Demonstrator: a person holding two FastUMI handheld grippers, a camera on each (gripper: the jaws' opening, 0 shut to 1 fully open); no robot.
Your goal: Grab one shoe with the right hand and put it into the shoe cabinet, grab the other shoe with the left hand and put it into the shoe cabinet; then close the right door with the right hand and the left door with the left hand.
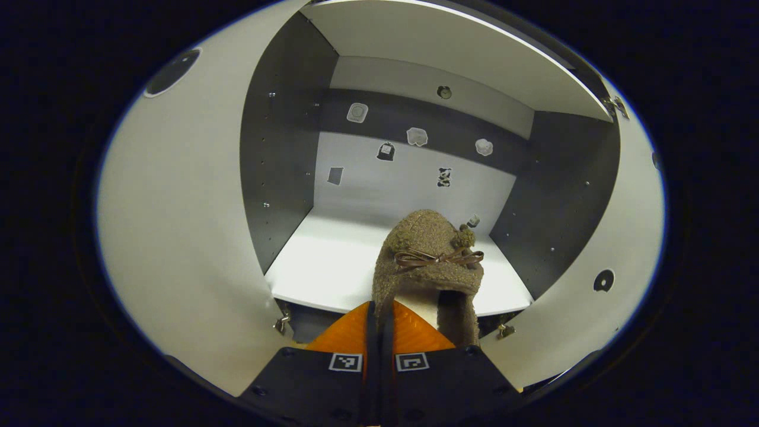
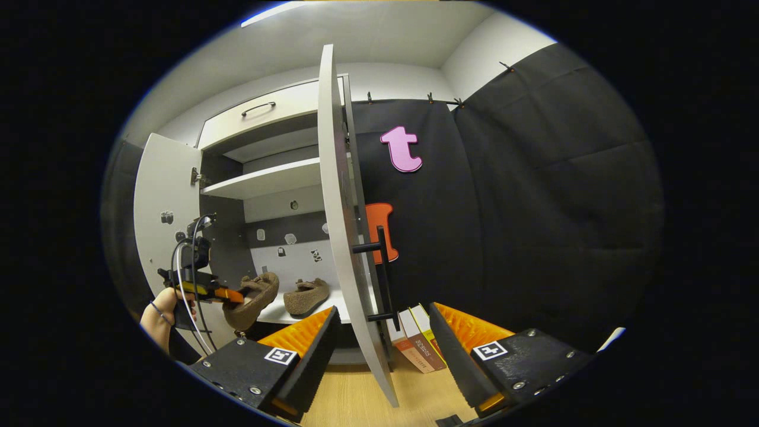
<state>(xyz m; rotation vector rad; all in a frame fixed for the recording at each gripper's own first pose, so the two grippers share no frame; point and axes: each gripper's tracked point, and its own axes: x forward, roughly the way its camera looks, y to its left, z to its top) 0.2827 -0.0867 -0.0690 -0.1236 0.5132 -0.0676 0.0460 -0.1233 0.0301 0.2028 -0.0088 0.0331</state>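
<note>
While left gripper (image 1: 379, 332) grips shoe (image 1: 428, 261), right door (image 2: 344, 237) stands open.

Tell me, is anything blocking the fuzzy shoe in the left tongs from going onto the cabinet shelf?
Nothing visible is. The left tongs hold the brown shoe right in front of the white shelf, both doors stand open, and the other shoe sits off to one side on the shelf.

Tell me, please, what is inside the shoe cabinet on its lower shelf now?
One brown shoe lies on the lower shelf. The second shoe, held by the left gripper, is at the shelf's front edge. Small stickers dot the back wall. The right door covers the shelf's right part.
</note>
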